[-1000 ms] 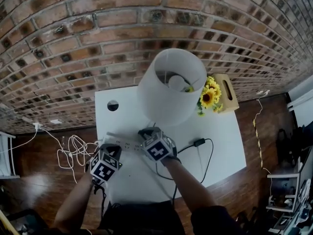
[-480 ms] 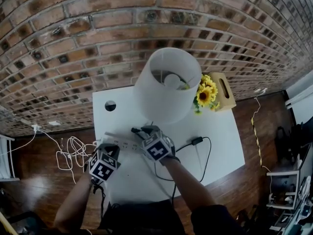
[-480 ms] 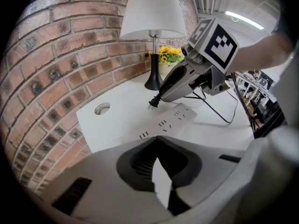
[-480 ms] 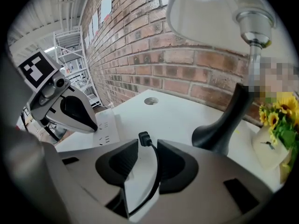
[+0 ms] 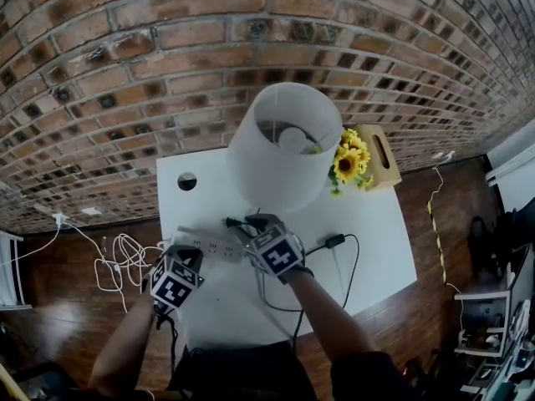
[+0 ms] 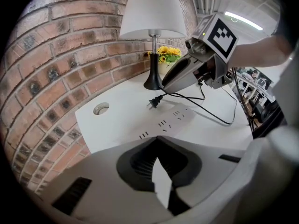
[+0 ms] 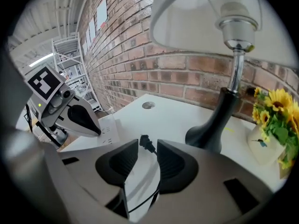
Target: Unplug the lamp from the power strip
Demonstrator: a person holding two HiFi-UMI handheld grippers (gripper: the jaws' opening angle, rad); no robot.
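The lamp (image 5: pixel 280 153), with a white shade and a black base (image 6: pixel 153 82), stands at the back of the white table (image 5: pixel 368 224). Its black plug (image 5: pixel 230 221) (image 7: pixel 144 140) lies loose on the table, just off the white power strip (image 5: pixel 209 245) (image 6: pixel 168 120). My right gripper (image 5: pixel 244 226) (image 7: pixel 148 149) hovers right behind the plug. Its jaws have just been opening; the cord runs between them untouched. My left gripper (image 5: pixel 180 256) (image 6: pixel 158 140) is shut on the near end of the strip.
A vase of sunflowers (image 5: pixel 347 164) and a wooden box (image 5: pixel 380 157) stand right of the lamp. The lamp cord loops across the table with an inline switch (image 5: pixel 338 241). There is a cable hole (image 5: pixel 187 181) at the back left. White cable (image 5: pixel 125 257) lies coiled on the floor, and a brick wall stands behind.
The right gripper's jaws have spread apart and let go of the plug, which now lies on the table. That gripper has lifted slightly. The left gripper has stayed put.
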